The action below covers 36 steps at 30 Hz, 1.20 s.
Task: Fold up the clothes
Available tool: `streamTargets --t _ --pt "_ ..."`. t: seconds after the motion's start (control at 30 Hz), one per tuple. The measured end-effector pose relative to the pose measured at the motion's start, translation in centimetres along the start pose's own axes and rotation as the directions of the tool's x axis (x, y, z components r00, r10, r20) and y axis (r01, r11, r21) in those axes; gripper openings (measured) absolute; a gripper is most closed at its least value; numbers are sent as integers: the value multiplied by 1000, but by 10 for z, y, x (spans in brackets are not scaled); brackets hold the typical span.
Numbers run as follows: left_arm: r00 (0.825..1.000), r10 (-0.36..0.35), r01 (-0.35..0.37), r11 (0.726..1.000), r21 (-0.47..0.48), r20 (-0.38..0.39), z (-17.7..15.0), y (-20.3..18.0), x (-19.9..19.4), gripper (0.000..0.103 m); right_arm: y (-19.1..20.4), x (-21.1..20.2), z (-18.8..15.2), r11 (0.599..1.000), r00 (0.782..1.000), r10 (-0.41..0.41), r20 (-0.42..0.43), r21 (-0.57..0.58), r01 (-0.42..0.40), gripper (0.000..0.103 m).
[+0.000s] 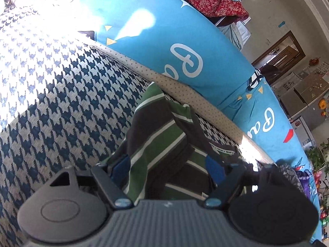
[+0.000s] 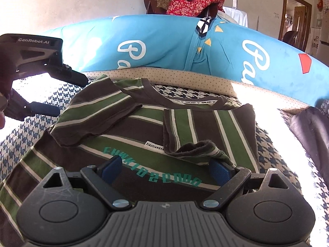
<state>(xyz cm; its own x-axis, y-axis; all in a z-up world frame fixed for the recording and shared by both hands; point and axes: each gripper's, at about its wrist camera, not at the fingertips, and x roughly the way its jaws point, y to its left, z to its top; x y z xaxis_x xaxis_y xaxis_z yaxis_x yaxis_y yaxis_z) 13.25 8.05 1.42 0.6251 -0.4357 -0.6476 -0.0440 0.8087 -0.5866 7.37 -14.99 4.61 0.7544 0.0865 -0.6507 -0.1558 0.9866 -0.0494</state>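
The left tool (image 1: 168, 168) stands spread wide, its blue pads (image 1: 121, 164) apart on either side of a bunched ridge of the striped T-shirt (image 1: 156, 135); cloth lies between the pads, but whether either pad touches it cannot be told. In the right wrist view the same left tool (image 2: 55, 94) shows at 9 o'clock, its two black fingers (image 2: 44, 107) parted above and below the shirt's left shoulder.

The right tool (image 2: 166, 168) is also spread wide, hovering low over the shirt's chest. Its pad at 4 o'clock sits just beside, perhaps against, the curled cuff of the folded-in sleeve (image 2: 197, 146); nothing is pinched.

The green, brown and white striped T-shirt (image 2: 144, 127) lies front up on the houndstooth blanket (image 2: 287, 160) of the bed, neckline toward 12 o'clock, teal lettering under the right tool. Both sleeves are turned inward over the chest, the left one rumpled.

Edges: a dotted beige sheet (image 2: 185, 78) borders the blanket just beyond the collar, and a blue printed bolster (image 2: 164, 45) rises behind it, closing off 12 o'clock. A dark garment (image 2: 310, 131) lies at 3 o'clock near the shirt's side. Open blanket (image 1: 51, 107) spreads toward 9 o'clock in the left wrist view. A heap of clothes (image 2: 191, 0) sits on a chair past the bolster.
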Motion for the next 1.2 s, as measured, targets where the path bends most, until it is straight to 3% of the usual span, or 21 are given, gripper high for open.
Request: streamTargets --t 0.13,0.3,0.57,0.73,0.93,1.0,1.2 --pt "999 -1 1 1000 11 -49 -8 -1 10 82 8 6 -6 996 994 91 -66 -20 -93 91" --pt "995 28 -26 999 18 -92 -15 0 19 85 20 12 -17 990 979 125 -162 -50 -135 91" --pt "995 36 -36 999 2 -90 -16 1 17 90 19 3 -17 976 973 200 -116 -65 -208 91" --pt "995 96 -96 995 1 -35 -12 4 8 96 17 2 -12 970 974 224 -47 -82 -227 91" --pt "985 170 -170 985 -8 3 -9 11 1 98 10 18 2 975 976 220 3 -19 -220 76" --pt "981 194 -194 981 -16 11 -8 14 0 98 5 25 7 973 973 230 21 19 -230 64" --pt "958 285 -285 959 -4 18 -11 19 0 99 -13 53 18 954 967 252 48 156 -256 46"
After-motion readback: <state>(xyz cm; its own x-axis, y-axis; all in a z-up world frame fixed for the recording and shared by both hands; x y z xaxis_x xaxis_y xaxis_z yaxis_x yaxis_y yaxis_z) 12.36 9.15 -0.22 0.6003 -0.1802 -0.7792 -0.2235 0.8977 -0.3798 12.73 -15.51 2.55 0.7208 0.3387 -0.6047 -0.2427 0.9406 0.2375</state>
